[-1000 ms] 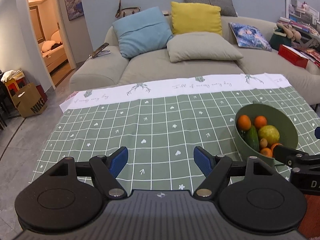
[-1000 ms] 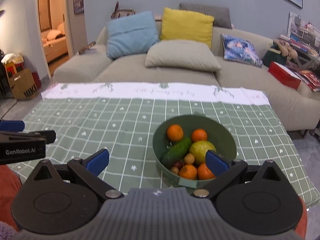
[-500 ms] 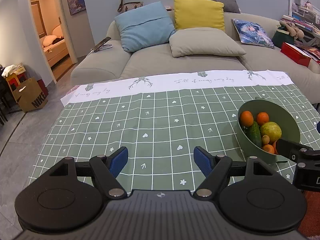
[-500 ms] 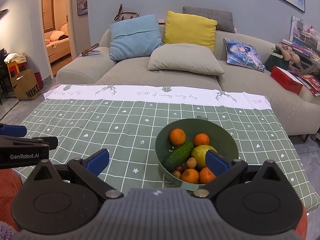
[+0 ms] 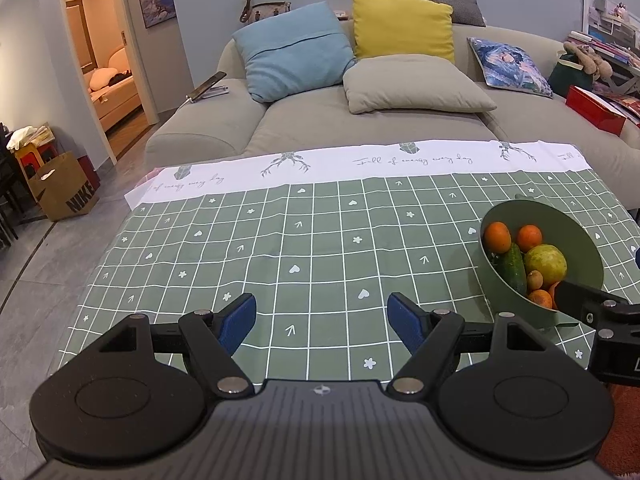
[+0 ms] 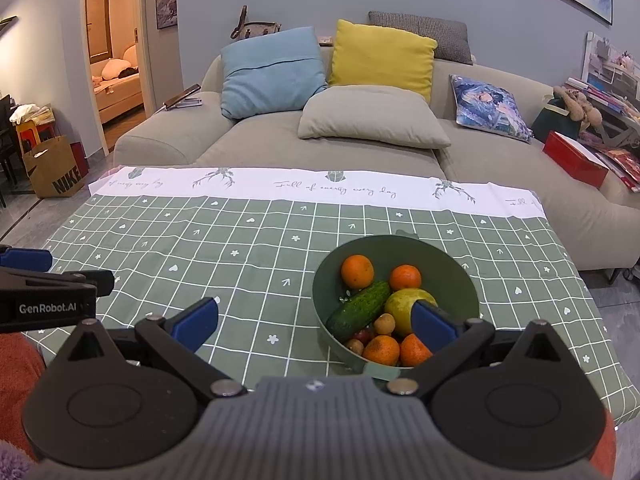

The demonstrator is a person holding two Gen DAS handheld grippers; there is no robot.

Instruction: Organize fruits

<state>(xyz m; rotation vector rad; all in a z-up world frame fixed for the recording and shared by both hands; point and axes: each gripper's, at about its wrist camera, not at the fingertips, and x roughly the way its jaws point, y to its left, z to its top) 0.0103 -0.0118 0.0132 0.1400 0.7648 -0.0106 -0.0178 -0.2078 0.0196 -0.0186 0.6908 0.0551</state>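
A green bowl [image 6: 448, 256] sits on the checked green tablecloth [image 6: 240, 248] at the near right. It holds several oranges [image 6: 357, 271], a cucumber [image 6: 358, 310], a yellow-green fruit [image 6: 400, 304] and small brown fruits [image 6: 385, 323]. My right gripper [image 6: 316, 320] is open and empty, held above the near edge just short of the bowl. My left gripper [image 5: 322, 318] is open and empty over the cloth, left of the bowl [image 5: 568, 224]. The cucumber [image 5: 513, 266] and oranges [image 5: 497, 237] show there too.
A beige sofa [image 6: 360, 148] with blue, yellow and grey cushions stands behind the table. A red box [image 6: 574, 164] and books lie at the right. A paper bag [image 5: 66, 192] stands on the floor left. The left gripper's body [image 6: 44, 298] shows at the right view's left edge.
Both grippers have pulled back and risen a little, so the table and bowl look farther away. Both stay open and empty. The bowl and fruit have not moved.
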